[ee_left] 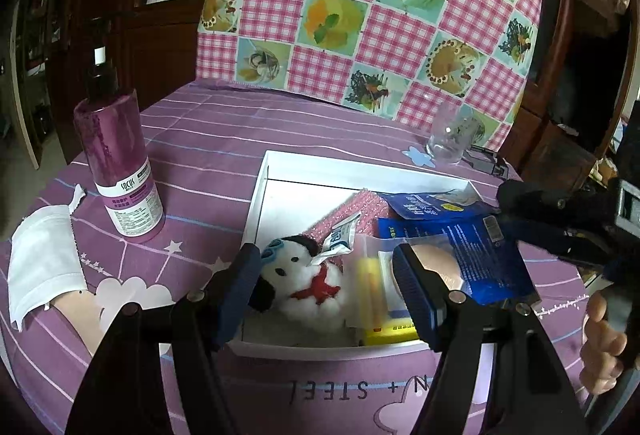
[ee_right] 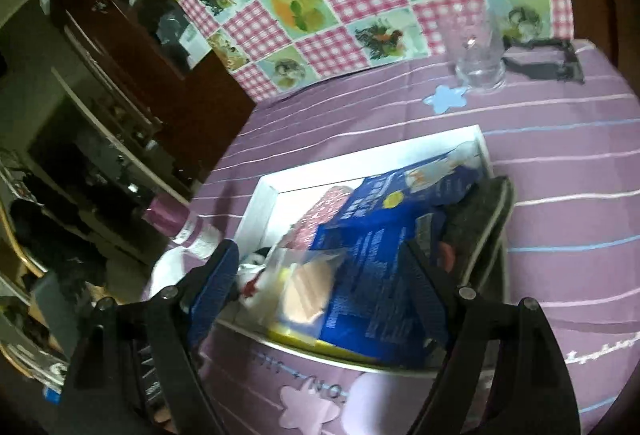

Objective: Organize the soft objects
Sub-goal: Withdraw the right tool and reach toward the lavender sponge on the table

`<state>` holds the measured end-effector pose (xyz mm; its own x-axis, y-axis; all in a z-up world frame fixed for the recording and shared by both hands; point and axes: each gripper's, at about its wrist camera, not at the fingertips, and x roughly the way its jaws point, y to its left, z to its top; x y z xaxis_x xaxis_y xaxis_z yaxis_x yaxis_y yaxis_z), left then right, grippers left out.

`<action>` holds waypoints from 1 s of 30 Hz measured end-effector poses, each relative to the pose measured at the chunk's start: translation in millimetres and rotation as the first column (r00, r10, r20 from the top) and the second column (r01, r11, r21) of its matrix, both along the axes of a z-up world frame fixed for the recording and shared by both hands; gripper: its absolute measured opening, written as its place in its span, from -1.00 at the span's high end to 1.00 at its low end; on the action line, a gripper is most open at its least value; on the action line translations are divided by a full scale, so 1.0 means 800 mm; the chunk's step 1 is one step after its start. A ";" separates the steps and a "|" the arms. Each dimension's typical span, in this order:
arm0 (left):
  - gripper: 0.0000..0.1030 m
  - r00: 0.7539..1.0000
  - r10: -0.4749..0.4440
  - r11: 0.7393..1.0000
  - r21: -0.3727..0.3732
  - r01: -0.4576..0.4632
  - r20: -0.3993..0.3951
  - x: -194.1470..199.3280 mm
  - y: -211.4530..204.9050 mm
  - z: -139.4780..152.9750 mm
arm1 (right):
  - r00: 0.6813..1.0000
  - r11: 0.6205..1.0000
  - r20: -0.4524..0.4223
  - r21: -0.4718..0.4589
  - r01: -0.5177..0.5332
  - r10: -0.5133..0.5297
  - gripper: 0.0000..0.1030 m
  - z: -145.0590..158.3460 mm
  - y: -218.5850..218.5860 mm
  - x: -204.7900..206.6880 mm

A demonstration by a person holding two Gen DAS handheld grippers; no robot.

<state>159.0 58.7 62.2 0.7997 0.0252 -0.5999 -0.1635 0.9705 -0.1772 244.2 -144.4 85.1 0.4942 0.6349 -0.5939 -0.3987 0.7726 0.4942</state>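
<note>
The left gripper (ee_left: 328, 289) hangs wide apart and empty over the white tray (ee_left: 256, 203) on the desk (ee_left: 208, 139). A plush dog (ee_left: 308, 283) lies in the tray beside blue packets (ee_left: 480, 255). The right gripper (ee_right: 320, 283) is also let go, holding nothing, above the packets.

Purple stripes, pink gingham, and a white tray of mixed colours

The table (ee_left: 224, 139) wears a purple cloth with thin white and blue lines, pale stars and clouds. Behind it hangs a pink-and-white checked cloth (ee_left: 360, 15) with dessert squares on mint and yellow. The tray (ee_left: 256, 203) is white; in it lie a white plush toy (ee_left: 308, 275) with black ears and red scarf, blue packets (ee_left: 480, 247), a pink textured cloth (ee_left: 360, 211). The bottle (ee_left: 118, 163) is magenta, white-labelled.
</note>
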 end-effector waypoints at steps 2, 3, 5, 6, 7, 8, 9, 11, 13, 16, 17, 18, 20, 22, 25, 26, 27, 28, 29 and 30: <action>-0.34 1.000 -0.001 1.000 0.008 0.001 0.000 0.000 -0.001 -0.001 | 1.000 1.000 0.016 -0.010 0.005 -0.005 -0.59 0.008 -0.005 -0.003; -0.34 1.000 -0.001 1.000 0.019 0.001 -0.001 -0.001 -0.004 -0.001 | 1.000 1.000 0.025 -0.018 0.006 -0.006 -0.59 0.012 -0.006 -0.005; -0.34 1.000 -0.004 0.999 0.042 0.004 -0.001 -0.002 -0.008 -0.001 | 0.999 0.999 0.030 -0.047 0.017 -0.016 -0.59 0.017 -0.007 -0.006; -0.34 1.000 -0.010 0.998 0.058 0.010 0.000 -0.004 -0.011 0.000 | 0.999 0.997 0.023 -0.074 0.030 -0.028 -0.59 0.018 -0.005 -0.007; -0.34 1.000 -0.014 0.997 0.070 0.014 0.003 -0.004 -0.014 0.001 | 0.999 0.995 0.017 -0.093 0.037 -0.035 -0.59 0.018 -0.003 -0.007; -0.34 1.000 -0.017 0.996 0.083 0.016 0.007 -0.006 -0.017 0.003 | 0.999 0.993 0.012 -0.111 0.043 -0.042 -0.59 0.017 -0.002 -0.007; -0.34 1.000 -0.019 0.995 0.097 0.018 0.010 -0.008 -0.020 0.004 | 0.998 0.989 0.012 -0.133 0.058 -0.057 -0.59 0.018 0.001 -0.009; -0.34 0.999 -0.032 0.992 0.124 0.029 0.020 -0.014 -0.027 0.009 | 0.994 0.984 0.040 -0.141 0.106 -0.101 -0.59 0.025 0.001 -0.015; -0.34 0.998 -0.048 0.991 0.127 0.044 0.029 -0.020 -0.033 0.016 | 0.990 0.980 0.056 -0.146 0.138 -0.132 -0.59 0.033 -0.002 -0.020; -0.34 0.998 -0.058 0.992 0.116 0.054 0.034 -0.029 -0.036 0.023 | 0.980 0.959 0.044 -0.199 0.201 -0.196 -0.59 0.046 -0.010 -0.030; -0.34 0.997 -0.066 0.992 0.108 0.063 0.032 -0.032 -0.037 0.024 | 0.977 0.954 0.045 -0.209 0.214 -0.209 -0.59 0.050 -0.014 -0.033; -0.34 0.996 -0.082 0.992 0.097 0.080 0.021 -0.034 -0.037 0.025 | 0.977 0.952 0.040 -0.220 0.211 -0.208 -0.59 0.054 -0.018 -0.036; -0.34 0.995 -0.097 0.992 0.076 0.096 -0.001 -0.034 -0.037 0.026 | 0.979 0.951 0.017 -0.235 0.202 -0.204 -0.59 0.059 -0.024 -0.039; -0.34 0.995 -0.100 0.994 0.050 0.101 -0.018 -0.035 -0.037 0.026 | 0.977 0.948 -0.017 -0.248 0.201 -0.212 -0.59 0.060 -0.030 -0.042; -0.34 0.990 -0.135 0.991 -0.009 0.135 -0.039 -0.039 -0.038 0.023 | 0.979 0.953 -0.117 -0.272 0.131 -0.168 -0.59 0.052 -0.034 -0.045; -0.34 0.989 -0.142 0.990 -0.025 0.140 -0.051 -0.040 -0.039 0.021 | 0.976 0.961 -0.171 -0.264 0.087 -0.135 -0.59 0.044 -0.036 -0.046; -0.34 0.987 -0.151 0.988 -0.042 0.149 -0.062 -0.041 -0.041 0.019 | 0.971 0.964 -0.211 -0.260 0.059 -0.116 -0.59 0.037 -0.036 -0.046; -0.34 0.982 -0.171 0.984 -0.063 0.166 -0.078 -0.043 -0.044 0.015 | 0.968 0.965 -0.228 -0.258 0.043 -0.104 -0.59 0.031 -0.036 -0.047; -0.34 0.978 -0.187 0.981 -0.073 0.181 -0.089 -0.044 -0.046 0.012 | 0.967 0.964 -0.238 -0.263 0.029 -0.094 -0.59 0.025 -0.036 -0.048; -0.34 0.974 -0.202 0.977 -0.082 0.194 -0.098 -0.046 -0.048 0.009 | 0.965 0.958 -0.244 -0.287 0.021 -0.094 -0.58 0.018 -0.035 -0.049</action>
